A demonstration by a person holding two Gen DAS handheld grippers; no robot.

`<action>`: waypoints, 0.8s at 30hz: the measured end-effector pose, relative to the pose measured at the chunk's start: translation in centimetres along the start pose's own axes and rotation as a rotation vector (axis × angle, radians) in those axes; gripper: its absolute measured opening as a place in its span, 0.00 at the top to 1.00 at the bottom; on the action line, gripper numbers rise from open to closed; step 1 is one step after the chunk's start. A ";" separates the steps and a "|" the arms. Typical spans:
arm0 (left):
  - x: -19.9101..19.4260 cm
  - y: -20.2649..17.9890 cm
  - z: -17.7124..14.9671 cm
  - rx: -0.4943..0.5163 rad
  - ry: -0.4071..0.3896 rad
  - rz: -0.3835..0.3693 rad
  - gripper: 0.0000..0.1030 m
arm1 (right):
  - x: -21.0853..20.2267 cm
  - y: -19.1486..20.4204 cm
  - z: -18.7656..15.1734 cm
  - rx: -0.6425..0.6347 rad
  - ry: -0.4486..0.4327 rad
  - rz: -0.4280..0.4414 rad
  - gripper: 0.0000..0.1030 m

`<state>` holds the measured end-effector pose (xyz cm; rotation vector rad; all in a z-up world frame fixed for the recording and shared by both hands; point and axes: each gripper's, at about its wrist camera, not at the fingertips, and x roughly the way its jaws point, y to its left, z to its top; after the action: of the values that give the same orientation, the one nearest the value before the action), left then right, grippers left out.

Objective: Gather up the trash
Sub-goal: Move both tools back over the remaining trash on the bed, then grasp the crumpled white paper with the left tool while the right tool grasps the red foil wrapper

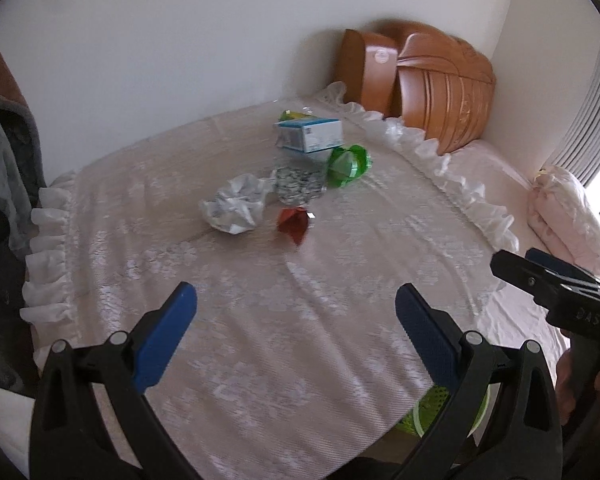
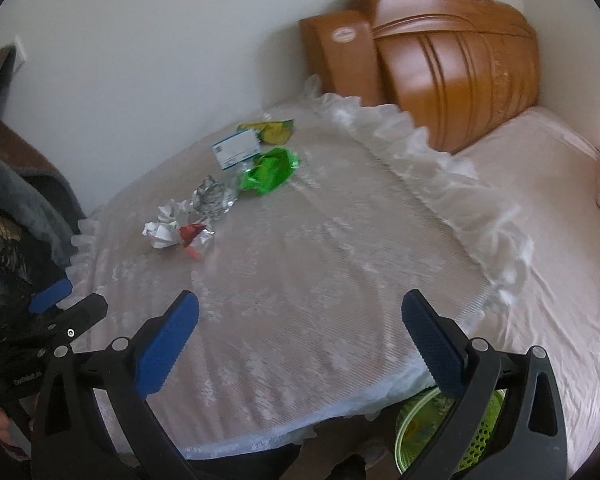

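Trash lies in a loose cluster on a lace-covered table [image 1: 260,312] [image 2: 300,280]: a crumpled white paper [image 1: 236,208] [image 2: 165,226], a red wrapper [image 1: 294,224] [image 2: 192,236], a silver foil wrapper [image 1: 300,185] [image 2: 212,198], a green wrapper [image 1: 346,165] [image 2: 268,172], a blue-and-white box [image 1: 310,134] [image 2: 236,149] and a yellow-green packet [image 1: 294,114] [image 2: 272,130]. My left gripper [image 1: 296,308] is open, empty, well short of the cluster. My right gripper [image 2: 300,312] is open and empty too, also seen in the left wrist view [image 1: 540,268].
A green mesh basket [image 1: 440,408] [image 2: 452,428] sits below the table's near edge on the right. A bed [image 2: 548,220] with a wooden headboard [image 2: 440,56] lies right of the table. Dark clothing [image 2: 16,200] hangs at the left. A white wall backs the table.
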<state>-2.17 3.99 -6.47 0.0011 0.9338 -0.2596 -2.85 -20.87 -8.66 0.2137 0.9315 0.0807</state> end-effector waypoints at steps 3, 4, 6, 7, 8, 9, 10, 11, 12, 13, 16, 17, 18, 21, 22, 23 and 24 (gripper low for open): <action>0.8 1.4 0.3 0.006 0.006 0.013 0.08 | 2.1 2.2 1.0 -0.037 0.018 0.012 0.02; 1.2 2.1 0.5 0.006 0.010 0.019 0.08 | 2.7 2.9 1.3 -0.048 0.023 0.017 0.02; 2.2 3.6 0.8 0.001 0.024 0.030 0.08 | 4.7 4.7 2.1 -0.073 0.042 0.017 0.02; 2.4 4.1 0.9 -0.003 0.028 0.032 0.08 | 5.2 5.2 2.3 -0.078 0.046 0.019 0.02; 2.8 4.9 1.0 -0.008 0.034 0.034 0.08 | 6.5 6.1 2.8 -0.084 0.059 0.022 0.02; 3.0 5.4 1.1 -0.011 0.037 0.037 0.08 | 7.0 6.5 2.9 -0.085 0.064 0.024 0.02; 3.3 6.0 1.2 -0.013 0.040 0.041 0.08 | 8.2 7.2 3.2 -0.082 0.074 0.025 0.02; 3.6 6.5 1.4 -0.013 0.042 0.046 0.08 | 9.4 7.9 3.6 -0.072 0.082 0.025 0.02; 3.7 6.9 1.5 -0.014 0.043 0.050 0.08 | 10.3 8.3 3.9 -0.061 0.085 0.028 0.02; 3.9 7.4 1.5 -0.014 0.044 0.054 0.08 | 10.9 8.6 4.0 -0.054 0.088 0.029 0.02; 4.4 8.6 1.7 -0.025 0.050 0.050 0.08 | 13.5 9.6 4.6 -0.013 0.113 0.018 0.02; 4.5 8.9 1.7 -0.030 0.051 0.047 0.08 | 14.4 10.0 4.8 0.001 0.123 0.007 0.02; 4.6 9.0 1.7 -0.032 0.052 0.046 0.08 | 15.1 10.3 4.9 0.007 0.128 -0.004 0.03; 4.8 9.6 1.8 -0.039 0.054 0.044 0.08 | 16.8 10.8 5.1 0.015 0.166 -0.014 0.16; 5.0 9.8 1.9 -0.040 0.054 0.043 0.08 | 17.2 10.9 5.1 0.018 0.175 -0.015 0.22; 5.1 9.9 1.9 -0.040 0.054 0.041 0.08 | 17.5 10.9 5.1 0.020 0.185 -0.016 0.29; 5.2 9.9 1.9 -0.039 0.056 0.041 0.08 | 17.8 10.9 5.0 0.023 0.196 -0.015 0.33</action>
<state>4.53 12.24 -10.59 -0.0086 0.9934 -0.2042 12.01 -8.10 -17.42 0.2229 1.1300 0.0781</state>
